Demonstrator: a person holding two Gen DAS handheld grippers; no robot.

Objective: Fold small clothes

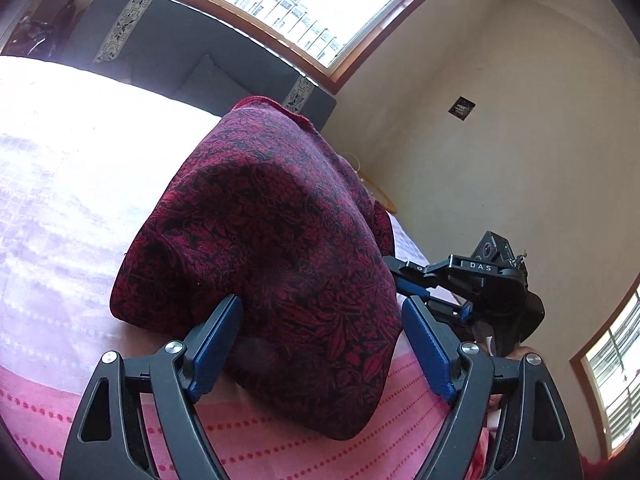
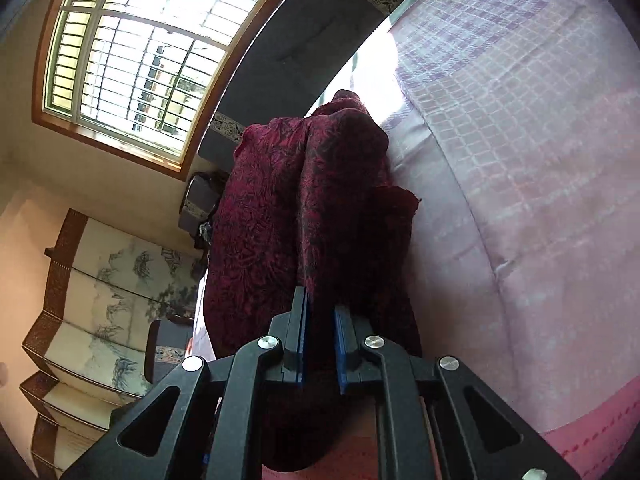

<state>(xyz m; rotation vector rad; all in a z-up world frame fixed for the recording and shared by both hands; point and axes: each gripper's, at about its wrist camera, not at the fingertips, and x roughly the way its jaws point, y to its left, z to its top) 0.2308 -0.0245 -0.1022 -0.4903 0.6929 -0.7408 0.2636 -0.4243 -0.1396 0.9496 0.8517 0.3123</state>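
- The right tongs point(image 2: 320, 320) are clamped on a fold of the dark red patterned garment point(image 2: 304, 208).
- The left tongs point(image 1: 320, 344) are spread apart, straddling the garment point(image 1: 272, 248).
- The garment is bunched on the pink-and-lilac bed sheet point(image 1: 60, 208).

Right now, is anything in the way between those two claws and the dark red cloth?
Nothing visible. The right gripper is already clamped on the dark red cloth, and the left gripper stands open around its bulge on the bed cover.

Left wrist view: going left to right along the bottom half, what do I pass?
Left gripper's left finger → dark red patterned garment → left gripper's right finger → right gripper, its black body out toward the wall.
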